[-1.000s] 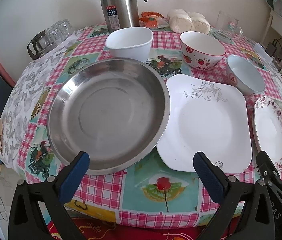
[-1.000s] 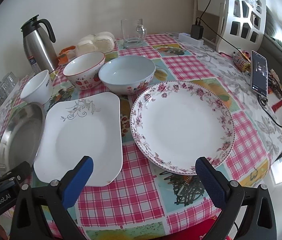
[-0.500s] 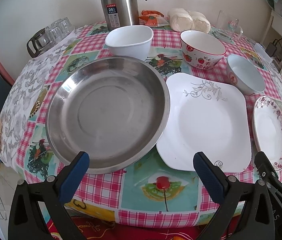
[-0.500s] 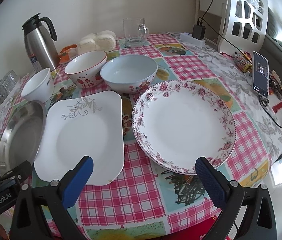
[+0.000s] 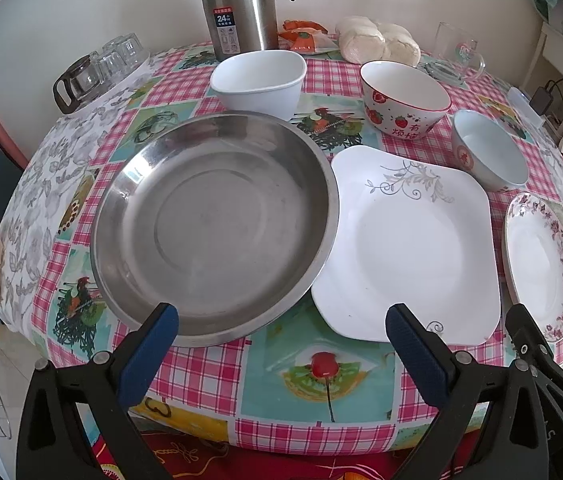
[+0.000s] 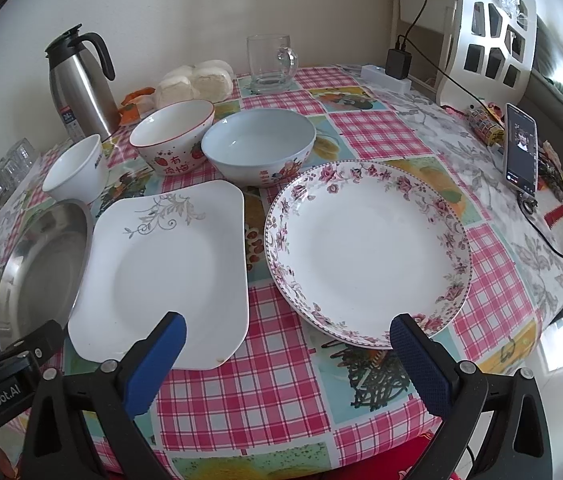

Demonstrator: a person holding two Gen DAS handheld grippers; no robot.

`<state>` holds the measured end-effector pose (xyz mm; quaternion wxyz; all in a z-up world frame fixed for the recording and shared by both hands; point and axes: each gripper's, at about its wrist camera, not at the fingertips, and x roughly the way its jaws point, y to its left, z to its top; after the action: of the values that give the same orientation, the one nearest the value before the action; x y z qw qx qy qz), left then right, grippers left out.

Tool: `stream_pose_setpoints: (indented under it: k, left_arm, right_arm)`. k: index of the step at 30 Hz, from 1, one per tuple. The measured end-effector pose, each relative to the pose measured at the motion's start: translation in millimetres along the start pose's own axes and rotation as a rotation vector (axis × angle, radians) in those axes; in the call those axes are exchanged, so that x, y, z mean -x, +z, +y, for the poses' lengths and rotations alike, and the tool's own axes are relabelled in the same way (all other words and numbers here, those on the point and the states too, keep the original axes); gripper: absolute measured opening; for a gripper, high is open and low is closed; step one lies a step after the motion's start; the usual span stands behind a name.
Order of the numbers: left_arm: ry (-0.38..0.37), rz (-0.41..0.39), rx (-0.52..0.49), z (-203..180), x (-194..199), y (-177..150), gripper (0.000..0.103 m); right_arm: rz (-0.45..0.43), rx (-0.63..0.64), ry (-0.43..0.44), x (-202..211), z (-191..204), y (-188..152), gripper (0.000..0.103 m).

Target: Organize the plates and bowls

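The left gripper hangs at the near edge of the table with its blue-padded fingers spread wide and nothing between them. Just ahead of its left finger lies the stainless steel pan, whose right rim overlaps the edge of the square white plate. The right gripper is likewise spread and empty, hovering over the checked tablecloth near the front edge; its left finger sits before the square white plate, its right finger just in front of the floral-rimmed round plate. The two plates lie side by side, apart. Behind them stand three bowls in a row: a small white bowl, a strawberry-patterned bowl and a pale blue bowl, the last two touching or nearly so. Farther back are a steel thermos jug, a glass mug and bagged buns. A phone lies at the table's right.
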<state>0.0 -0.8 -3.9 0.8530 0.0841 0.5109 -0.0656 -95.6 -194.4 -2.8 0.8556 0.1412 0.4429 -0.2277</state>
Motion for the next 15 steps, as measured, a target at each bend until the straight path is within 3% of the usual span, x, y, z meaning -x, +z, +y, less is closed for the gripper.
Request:
stream_pose_setpoints:
  k: [15]
  left_arm:
    - [-0.001, 0.006, 0.018, 3.5, -1.7, 2.8, 0.103]
  right_arm:
    - [-0.001, 0.010, 0.005, -0.9, 4.3, -0.3, 0.103]
